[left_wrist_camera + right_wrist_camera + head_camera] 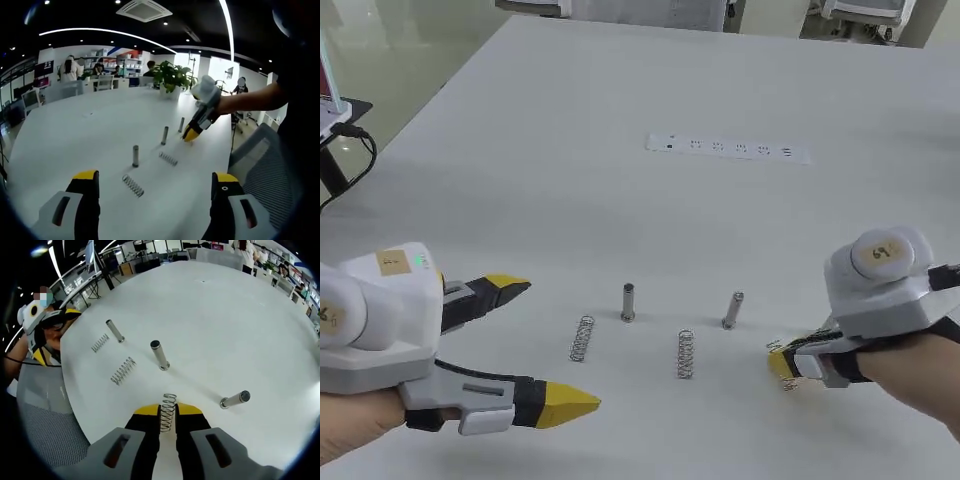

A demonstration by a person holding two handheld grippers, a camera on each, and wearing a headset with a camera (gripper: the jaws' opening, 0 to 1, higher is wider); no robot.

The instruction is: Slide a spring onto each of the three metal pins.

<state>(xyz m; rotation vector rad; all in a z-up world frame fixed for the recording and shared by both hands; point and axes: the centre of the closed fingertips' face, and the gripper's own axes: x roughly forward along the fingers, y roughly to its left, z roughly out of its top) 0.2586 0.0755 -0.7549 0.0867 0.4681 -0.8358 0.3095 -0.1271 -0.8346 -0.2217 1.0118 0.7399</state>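
Nearest me, my left gripper (560, 343) hangs just above the white table (620, 100), jaws spread wide and holding nothing. My right gripper (782, 362) is closed on one spring (168, 412). A second spring (582, 338) and a third spring (685, 353) lie flat beside the standing metal pins (160, 355), all bare.

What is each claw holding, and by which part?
Right claw pinches a spring by its near end, the far end sticking out; left claw is open, empty.
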